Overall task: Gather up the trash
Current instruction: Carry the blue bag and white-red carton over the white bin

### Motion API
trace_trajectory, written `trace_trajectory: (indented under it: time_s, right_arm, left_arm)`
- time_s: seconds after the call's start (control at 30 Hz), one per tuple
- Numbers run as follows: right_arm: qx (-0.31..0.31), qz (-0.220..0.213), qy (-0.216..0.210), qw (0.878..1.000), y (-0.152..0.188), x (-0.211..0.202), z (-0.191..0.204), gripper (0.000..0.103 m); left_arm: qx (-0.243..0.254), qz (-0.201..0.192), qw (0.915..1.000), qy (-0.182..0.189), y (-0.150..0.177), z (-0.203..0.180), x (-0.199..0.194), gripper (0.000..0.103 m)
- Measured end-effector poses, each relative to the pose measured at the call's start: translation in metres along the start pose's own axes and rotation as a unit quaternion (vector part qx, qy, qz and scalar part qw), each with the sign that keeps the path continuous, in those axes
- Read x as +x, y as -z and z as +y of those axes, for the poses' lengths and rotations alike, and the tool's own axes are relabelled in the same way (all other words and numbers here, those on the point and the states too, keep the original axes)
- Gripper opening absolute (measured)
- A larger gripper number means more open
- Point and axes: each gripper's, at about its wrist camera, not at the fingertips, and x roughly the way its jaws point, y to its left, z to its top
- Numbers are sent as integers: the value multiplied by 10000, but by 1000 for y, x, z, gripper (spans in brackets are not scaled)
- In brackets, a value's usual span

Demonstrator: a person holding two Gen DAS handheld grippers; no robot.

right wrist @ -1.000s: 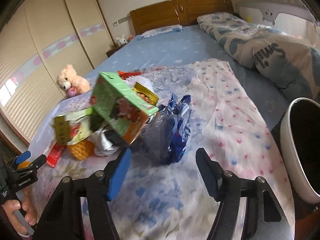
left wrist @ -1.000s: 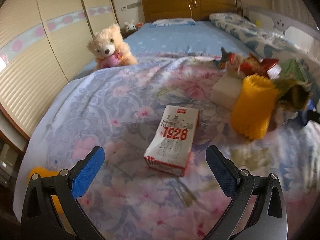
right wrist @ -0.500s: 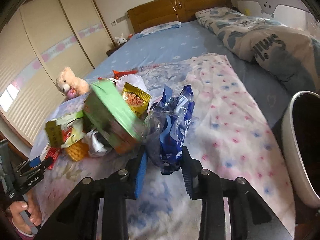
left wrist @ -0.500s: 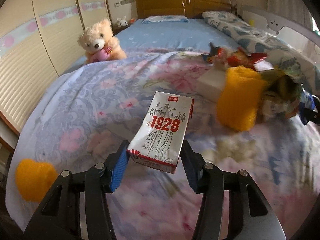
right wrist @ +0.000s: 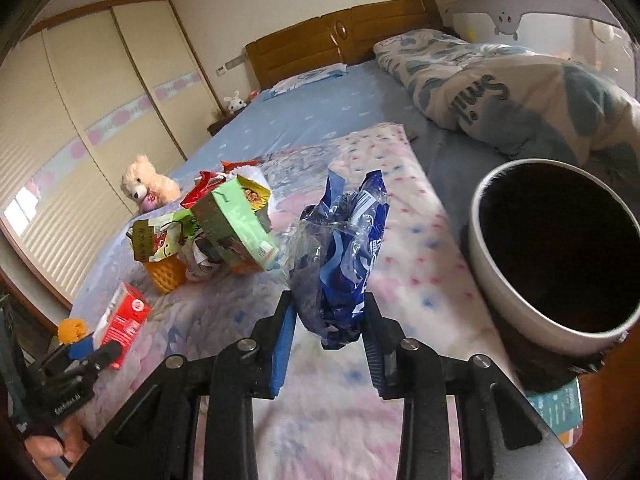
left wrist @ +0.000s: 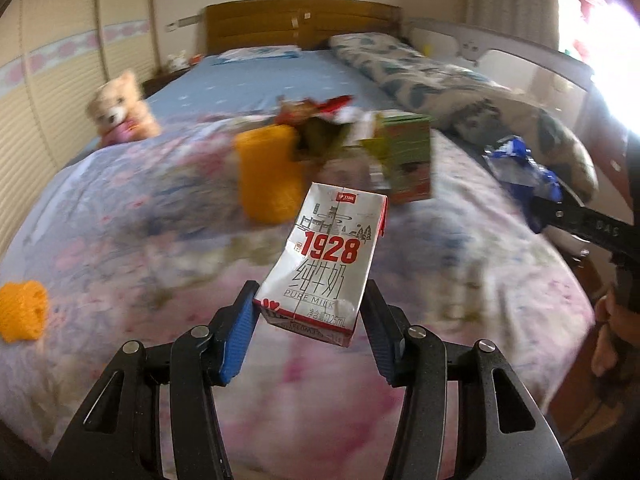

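Lifted off the bed since earlier: my left gripper (left wrist: 308, 322) clamps the milk carton (left wrist: 326, 260); my right gripper (right wrist: 329, 326) clamps the blue wrapper (right wrist: 340, 256).

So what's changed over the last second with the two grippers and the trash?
The left gripper closed on the milk carton and lifted it off the bedspread; the right gripper closed on the blue wrapper and raised it. The trash pile, teddy bear and bin stayed put.

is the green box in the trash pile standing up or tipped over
Tipped. The green box leans at a slant in the pile against the other wrappers, one corner raised, not flat on the blanket.
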Motion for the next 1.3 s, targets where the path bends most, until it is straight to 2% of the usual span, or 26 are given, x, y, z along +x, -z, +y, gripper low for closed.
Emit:
trace_trajectory:
  time_s: [0.6,1.3]
  right_arm:
    - [318,-360,336,9983,10,-61,-59,32]
    - [706,-534,708,9936,3,-88,-127,32]
  left_arm:
    - [915,-211,9931,708,-35,-116,3,50]
    - [1460,-166,9846,946,-65,-206,35,50]
